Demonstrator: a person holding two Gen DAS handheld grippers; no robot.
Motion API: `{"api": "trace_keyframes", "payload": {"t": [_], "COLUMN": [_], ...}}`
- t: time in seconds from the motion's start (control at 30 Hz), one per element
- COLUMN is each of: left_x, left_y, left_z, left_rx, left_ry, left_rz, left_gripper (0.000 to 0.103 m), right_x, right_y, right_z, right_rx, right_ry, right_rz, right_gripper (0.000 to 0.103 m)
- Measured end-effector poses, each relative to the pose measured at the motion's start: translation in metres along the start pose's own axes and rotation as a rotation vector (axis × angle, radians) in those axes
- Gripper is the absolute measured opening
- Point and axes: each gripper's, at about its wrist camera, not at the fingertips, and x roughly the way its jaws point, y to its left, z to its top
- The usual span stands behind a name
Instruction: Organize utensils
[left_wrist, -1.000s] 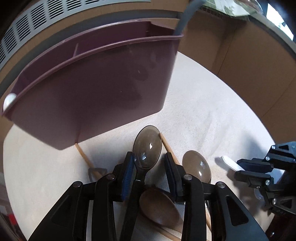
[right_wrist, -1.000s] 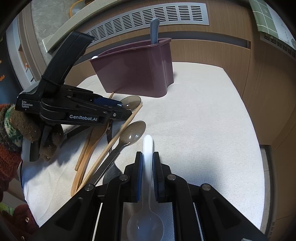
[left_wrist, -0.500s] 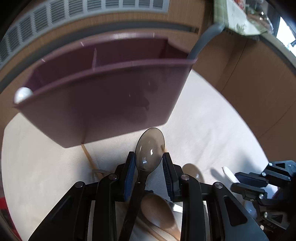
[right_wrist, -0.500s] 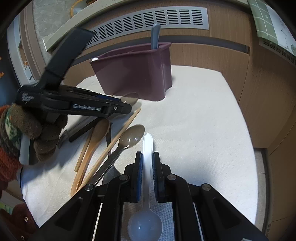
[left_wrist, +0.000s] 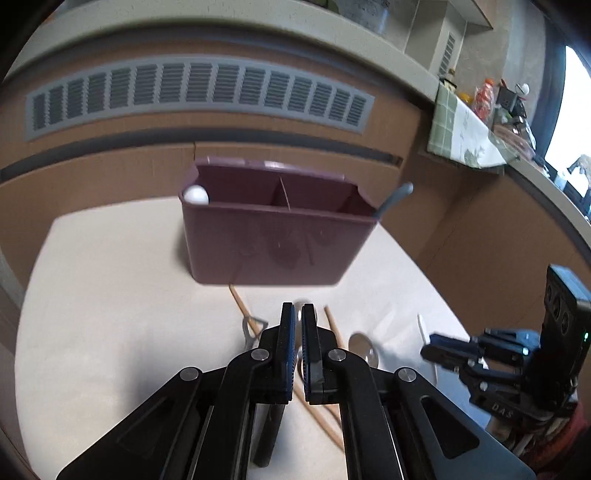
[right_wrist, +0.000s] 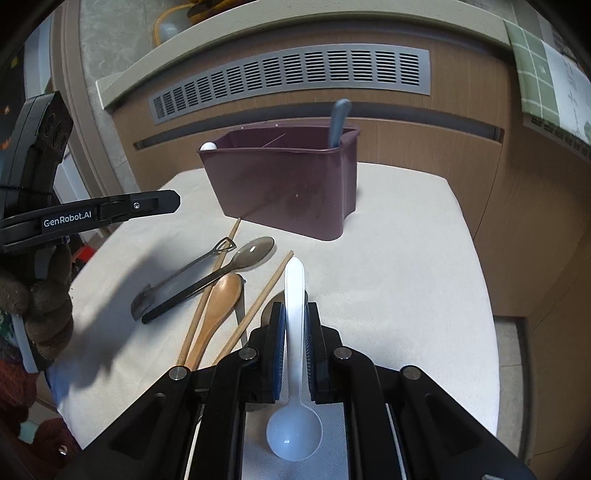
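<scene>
right gripper (right_wrist: 294, 328) grips white plastic spoon (right_wrist: 294, 354) at its handle, lifted w/ maroon caddy (right_wrist: 284, 184) at 12 o'clock, next a drop into a compartment; left gripper (left_wrist: 298, 325) just snapped closed, empty, smoky spoon (right_wrist: 236, 267) on cloth.

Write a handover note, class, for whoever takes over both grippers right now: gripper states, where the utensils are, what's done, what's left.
Left gripper: jaws have just closed on nothing, above the cloth.
Right gripper: shut on the white spoon, handle forward.
Done: a grey utensil stands in the maroon caddy.
Left: smoky spoon, wooden spoon and chopsticks lie loose before the caddy; white spoon not yet in.
</scene>
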Motion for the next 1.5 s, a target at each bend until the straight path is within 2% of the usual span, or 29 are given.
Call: {"api": "trace_keyframes", "payload": {"t": [0.2,0.23,0.27,0.33,0.5,0.73,0.8,0.83,0.9,1.1,1.23,1.4,1.5], "left_x": [0.038,0.046,0.051,0.071,0.097,0.118,0.119,0.117,0.102,0.012,-0.031,-0.049,-0.061], "left_y": [0.000,0.001,0.001,0.003,-0.008,-0.028,-0.029,-0.030,-0.028,-0.011,-0.002,0.001,-0.011], "left_z": [-0.010,-0.009,-0.008,-0.006,-0.004,0.008,0.009,0.008,0.007,0.006,0.003,0.005,0.024], "left_rx": [0.033,0.032,0.034,0.056,0.108,0.200,0.205,0.212,0.185,0.001,-0.049,-0.046,-0.043], "left_ry": [0.090,0.099,0.104,0.159,0.262,0.292,0.298,0.295,0.251,0.014,-0.102,-0.166,-0.204], "left_rz": [-0.039,-0.027,-0.018,-0.013,-0.044,0.068,0.095,0.125,0.159,0.058,0.050,0.077,0.073], "left_gripper": [0.009,0.017,0.031,0.045,0.045,0.044,0.039,0.033,0.034,0.033,0.033,0.033,0.033], "right_x": [-0.002,-0.003,-0.003,-0.003,0.004,0.009,0.008,0.007,0.003,-0.014,-0.018,-0.022,-0.031], "right_y": [-0.004,-0.005,-0.006,-0.009,-0.016,-0.019,-0.020,-0.020,-0.020,-0.019,-0.013,-0.004,0.001], "right_z": [-0.003,-0.004,-0.005,-0.008,-0.012,-0.014,-0.012,-0.011,-0.008,0.004,0.013,0.023,0.037], "right_rx": [0.001,0.001,-0.001,-0.004,0.018,0.024,0.026,0.030,0.037,0.072,0.076,0.055,0.029], "right_ry": [0.015,0.016,0.017,0.020,0.029,0.033,0.024,0.018,0.000,-0.090,-0.120,-0.139,-0.175], "right_rz": [-0.042,-0.044,-0.046,-0.044,-0.029,-0.031,-0.035,-0.035,-0.036,-0.004,-0.009,-0.022,-0.042], "right_gripper": [0.009,0.009,0.009,0.009,0.009,0.009,0.009,0.009,0.009,0.009,0.009,0.009,0.009]}}
